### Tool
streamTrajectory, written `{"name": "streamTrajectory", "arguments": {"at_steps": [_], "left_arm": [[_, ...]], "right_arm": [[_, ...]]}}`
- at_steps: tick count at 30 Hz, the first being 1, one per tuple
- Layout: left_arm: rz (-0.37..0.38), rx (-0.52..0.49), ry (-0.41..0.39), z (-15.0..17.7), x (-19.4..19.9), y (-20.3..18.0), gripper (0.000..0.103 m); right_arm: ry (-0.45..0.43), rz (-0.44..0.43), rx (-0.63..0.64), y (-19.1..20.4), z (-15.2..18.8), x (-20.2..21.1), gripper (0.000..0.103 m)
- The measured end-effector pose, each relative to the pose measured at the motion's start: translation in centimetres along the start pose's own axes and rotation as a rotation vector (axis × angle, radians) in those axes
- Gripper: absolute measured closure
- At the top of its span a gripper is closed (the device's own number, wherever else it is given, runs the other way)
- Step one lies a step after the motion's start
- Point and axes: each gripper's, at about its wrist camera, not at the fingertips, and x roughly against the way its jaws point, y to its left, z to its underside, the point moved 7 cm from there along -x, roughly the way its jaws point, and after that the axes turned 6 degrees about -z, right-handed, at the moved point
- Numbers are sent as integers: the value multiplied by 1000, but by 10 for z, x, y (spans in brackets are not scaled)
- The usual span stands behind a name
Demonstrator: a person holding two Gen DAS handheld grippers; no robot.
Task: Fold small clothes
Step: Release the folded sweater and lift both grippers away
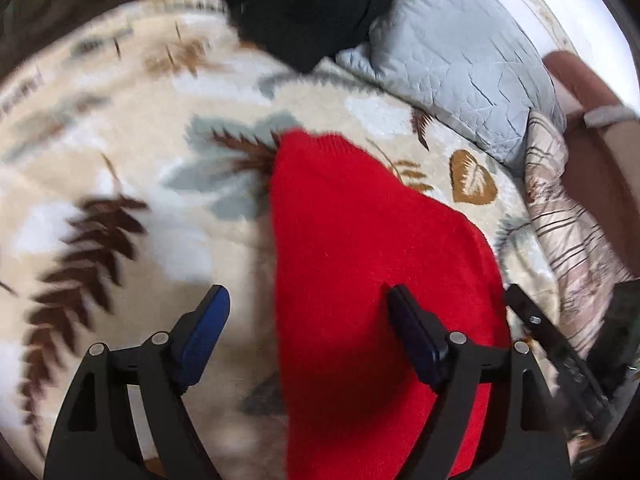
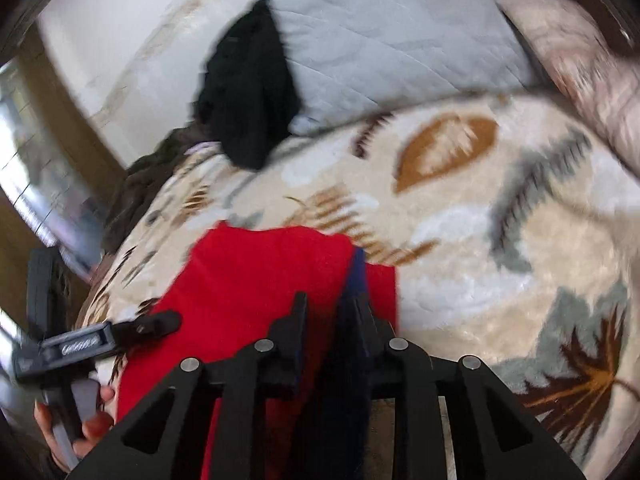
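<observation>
A red knit garment (image 1: pixel 360 260) lies on a cream leaf-patterned blanket (image 1: pixel 120 140). My left gripper (image 1: pixel 308 312) is open above the garment's left edge, with one blue pad over the blanket and the other over the red cloth. In the right wrist view my right gripper (image 2: pixel 332 308) is shut on the red garment (image 2: pixel 260 280), with red cloth pinched between its fingers near the garment's right edge. The left gripper (image 2: pixel 160 324) shows at the left of that view.
A black garment (image 1: pixel 308 12) lies at the far end of the blanket, against a pale grey quilted pillow (image 1: pixel 460 60). A striped pinkish cloth (image 1: pixel 568 224) lies at the right. A dark brown cover (image 1: pixel 60 12) lies at the far left.
</observation>
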Motion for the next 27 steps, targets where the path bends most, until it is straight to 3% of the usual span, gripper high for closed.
{"name": "streamTrajectory", "arguments": {"at_steps": [4,7,8,11,15,19,27], "left_arm": [[-100,-73,-71,-1,9,2,20],[-121,-89,-63,3,2,1,19],[-137,-96,-70,4,1,0,18],[-173,-120,-103,6,4,-2,16],[-193,-130,-123,8,5,-1,14],[-207,-122,-133,11,3,0,10],[-225,-108,-162,14,4,2,6]], "right_arm": [[1,-45,147,26,11,13,80],[114,69,243,23,35,-9,79],[93,82,265,25,37,-9,79],[73,78,264,29,33,1,76],[42,-16,229,34,36,20,73],[84,40,219,24,52,13,60],[74,35,144,15,48,13,57]]}}
